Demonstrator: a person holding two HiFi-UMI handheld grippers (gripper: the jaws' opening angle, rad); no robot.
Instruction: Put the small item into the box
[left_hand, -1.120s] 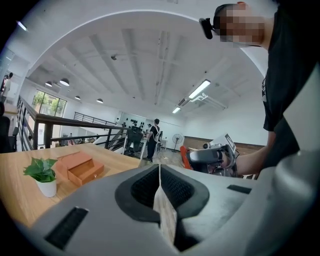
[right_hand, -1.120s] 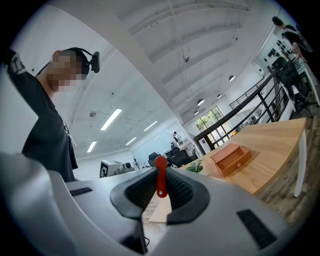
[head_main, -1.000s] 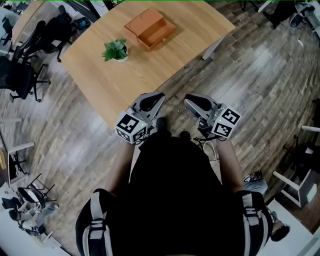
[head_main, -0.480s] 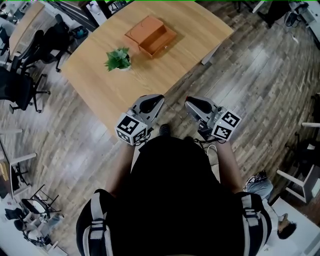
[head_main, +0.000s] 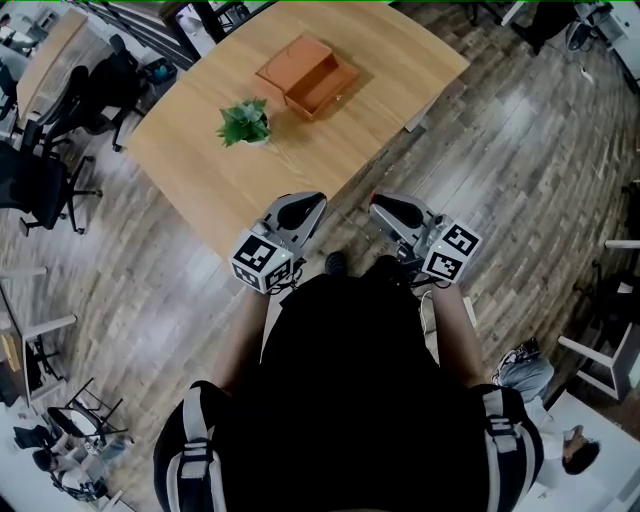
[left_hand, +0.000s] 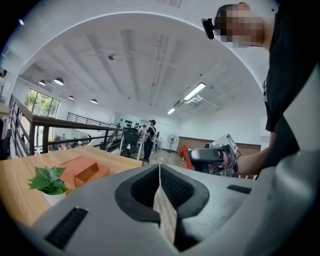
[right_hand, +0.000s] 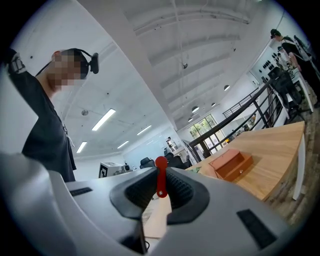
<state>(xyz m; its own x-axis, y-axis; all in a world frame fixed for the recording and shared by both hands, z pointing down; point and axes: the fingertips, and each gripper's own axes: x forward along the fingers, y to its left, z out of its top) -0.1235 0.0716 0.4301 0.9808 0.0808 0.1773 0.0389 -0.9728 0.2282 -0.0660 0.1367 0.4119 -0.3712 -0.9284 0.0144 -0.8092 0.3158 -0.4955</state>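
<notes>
An orange-brown box (head_main: 307, 75) with an open compartment sits at the far side of the wooden table (head_main: 210, 170); it also shows in the right gripper view (right_hand: 231, 164) and the left gripper view (left_hand: 82, 170). My right gripper (right_hand: 160, 189) is shut on a small flat red item (right_hand: 160, 176) that stands upright between its pads. In the head view that gripper (head_main: 384, 208) hangs over the floor just off the table's near edge. My left gripper (head_main: 293, 212) is held beside it at the table edge. Its jaws (left_hand: 159, 172) are shut with nothing between them.
A small potted plant (head_main: 245, 122) stands on the table nearer to me than the box. Black office chairs (head_main: 45, 150) crowd the left. More furniture (head_main: 600, 350) stands on the wooden floor at right. A railing and distant people show beyond the table.
The table, box and plant have drifted slightly lower and to the right in the head view. Both grippers keep the same pose and grip.
</notes>
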